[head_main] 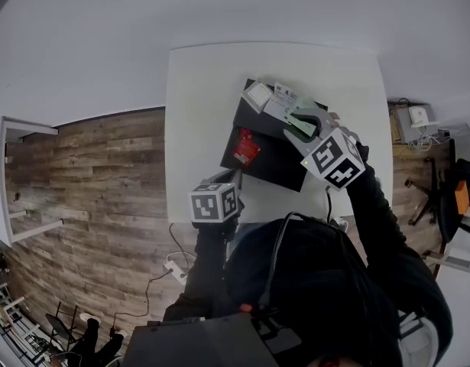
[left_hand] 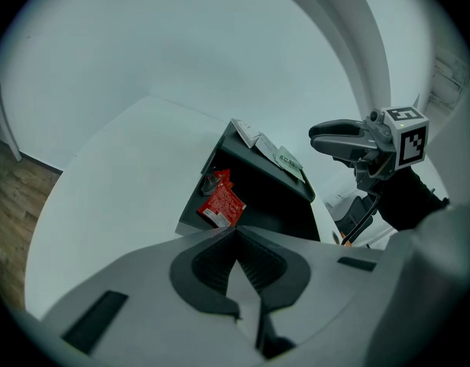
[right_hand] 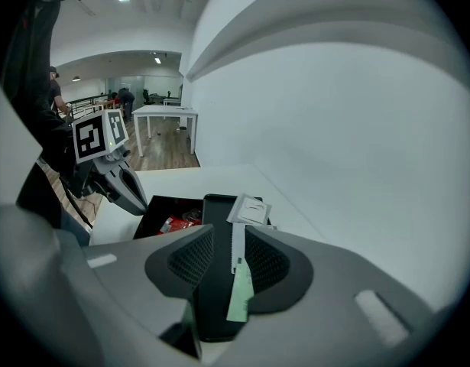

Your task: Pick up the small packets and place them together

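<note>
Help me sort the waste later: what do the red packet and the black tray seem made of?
The red packet is probably printed plastic film or foil: it looks thin, crinkled and slightly shiny. The black tray looks smooth and matte with a raised rim, so likely plastic, though coated card cannot be ruled out.

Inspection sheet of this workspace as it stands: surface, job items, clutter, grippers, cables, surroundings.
surface: white table with a black tray on it.
job's things: red packet on the tray; white packets gathered at its far end; green-and-white packet between the jaws of the right gripper.
clutter: small dark item beside the red packet, too small to identify.
grippers: left gripper shut, empty; right gripper's jaws apart, not clamping the packet.
cables: white lead and power strip on the floor.
surroundings: wood floor, office chair, another table.
</note>
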